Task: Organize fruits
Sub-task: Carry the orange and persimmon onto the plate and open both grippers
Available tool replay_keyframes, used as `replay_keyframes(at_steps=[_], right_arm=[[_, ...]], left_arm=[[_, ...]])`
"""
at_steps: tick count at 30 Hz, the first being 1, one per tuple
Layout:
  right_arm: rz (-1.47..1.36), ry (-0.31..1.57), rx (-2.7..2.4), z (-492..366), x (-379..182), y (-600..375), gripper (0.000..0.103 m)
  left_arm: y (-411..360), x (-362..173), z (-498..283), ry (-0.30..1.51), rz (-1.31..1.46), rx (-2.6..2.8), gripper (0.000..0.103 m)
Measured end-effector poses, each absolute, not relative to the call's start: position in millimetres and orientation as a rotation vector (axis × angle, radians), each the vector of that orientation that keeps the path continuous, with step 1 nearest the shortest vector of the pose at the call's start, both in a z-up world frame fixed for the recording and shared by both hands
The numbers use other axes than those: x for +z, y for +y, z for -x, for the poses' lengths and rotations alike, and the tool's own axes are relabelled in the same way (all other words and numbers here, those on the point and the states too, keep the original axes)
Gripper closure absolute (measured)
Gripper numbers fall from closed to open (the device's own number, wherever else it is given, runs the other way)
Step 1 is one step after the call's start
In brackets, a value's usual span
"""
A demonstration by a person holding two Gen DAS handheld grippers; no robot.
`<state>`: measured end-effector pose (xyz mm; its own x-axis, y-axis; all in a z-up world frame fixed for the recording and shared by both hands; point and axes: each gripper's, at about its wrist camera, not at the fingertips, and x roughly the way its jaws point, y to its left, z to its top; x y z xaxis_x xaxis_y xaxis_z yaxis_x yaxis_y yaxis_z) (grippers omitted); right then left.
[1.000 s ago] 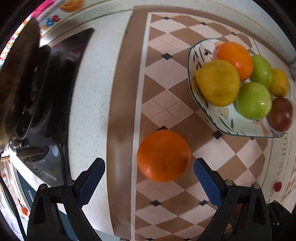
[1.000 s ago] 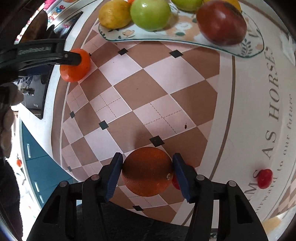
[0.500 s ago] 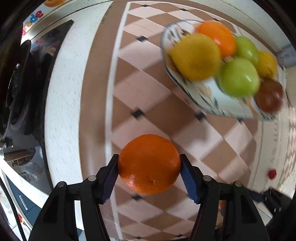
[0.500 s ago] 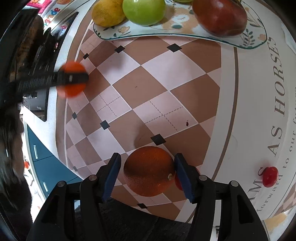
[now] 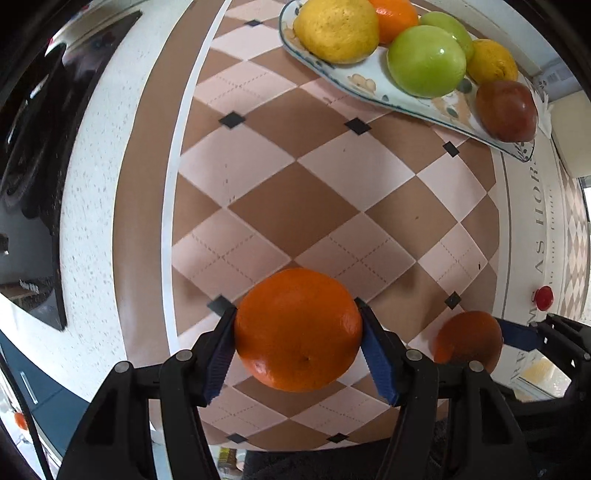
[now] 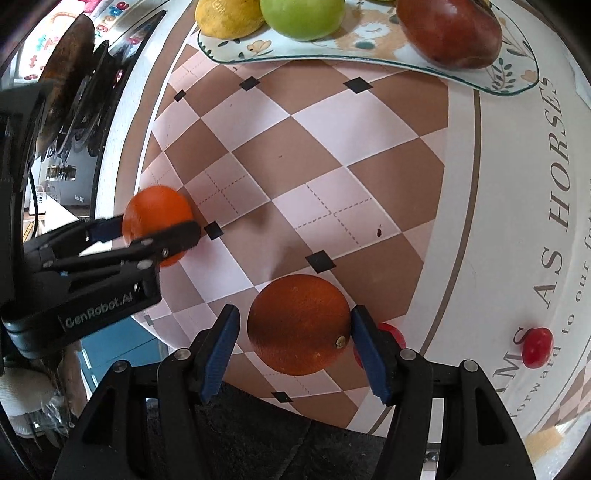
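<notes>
The bright orange (image 5: 298, 329) sits clamped between the blue pads of the left gripper (image 5: 297, 345), above the checkered cloth (image 5: 295, 206). Just to its right a darker orange (image 6: 299, 329) rests on the cloth between the fingers of the right gripper (image 6: 295, 345); a gap shows at the left pad, so the hold is loose, not a firm grip. Farther off, the plate (image 5: 373, 92) carries a lemon (image 5: 338, 27), green apples (image 5: 426, 61) and a red fruit (image 5: 506, 110). A small red tomato (image 6: 537, 347) lies on the cloth's lettered border.
</notes>
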<state>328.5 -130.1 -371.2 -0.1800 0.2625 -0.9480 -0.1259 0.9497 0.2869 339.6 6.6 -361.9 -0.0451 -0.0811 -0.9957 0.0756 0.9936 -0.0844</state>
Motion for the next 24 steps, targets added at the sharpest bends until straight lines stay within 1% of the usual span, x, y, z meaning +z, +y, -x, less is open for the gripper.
replay_keyframes(at_steps=[9, 10, 11, 14, 19, 24], right_arm=[[-0.092, 1.719, 0.348, -323, -375, -122, 0.038], [-0.085, 1.713, 0.346, -322, -374, -121, 0.039], [-0.076, 1.702, 0.341, -322, -372, -120, 0.043], [-0.090, 1.683, 0.344, -324, -366, -120, 0.044], [-0.154, 1.619, 0.343, -330, -343, -134, 0.044], [-0.291, 1.533, 0.348, -349, -307, -158, 0.044]], left_arm=[[-9, -363, -360, 1.609, -0.005, -0.127, 0.042], [-9, -363, -360, 1.609, -0.003, -0.126, 0.042], [-8, -363, -360, 1.610, 0.001, -0.124, 0.042], [-5, -359, -356, 1.604, 0.015, -0.130, 0.042], [-4, -327, -363, 1.558, 0.044, -0.160, 0.042], [-6, -277, -382, 1.478, 0.089, -0.206, 0.042]])
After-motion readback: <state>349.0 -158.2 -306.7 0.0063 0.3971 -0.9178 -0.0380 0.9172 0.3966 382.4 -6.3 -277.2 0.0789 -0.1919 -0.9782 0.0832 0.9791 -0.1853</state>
